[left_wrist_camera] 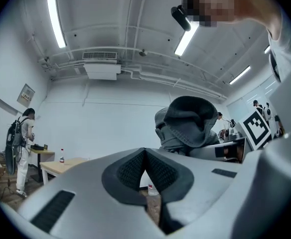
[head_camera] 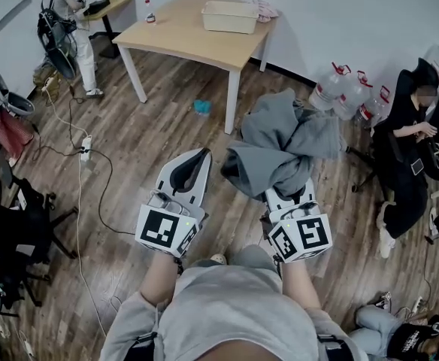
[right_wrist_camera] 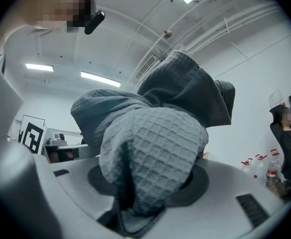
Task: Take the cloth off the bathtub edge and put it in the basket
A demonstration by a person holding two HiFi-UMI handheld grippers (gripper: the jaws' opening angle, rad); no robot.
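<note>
A grey waffle-weave cloth hangs bunched in the air over the wooden floor, and my right gripper is shut on it. In the right gripper view the cloth fills the space between the jaws and piles up above them. My left gripper is level beside it to the left, shut with nothing in it; its dark pads meet at the tips. From the left gripper view the cloth shows to the right. A white basket stands on the far wooden table. No bathtub is in view.
Several water bottles stand by the wall at right, next to a seated person. Another person stands at a desk at the far left. Cables and a power strip lie on the floor at left, and a small blue thing lies near the table leg.
</note>
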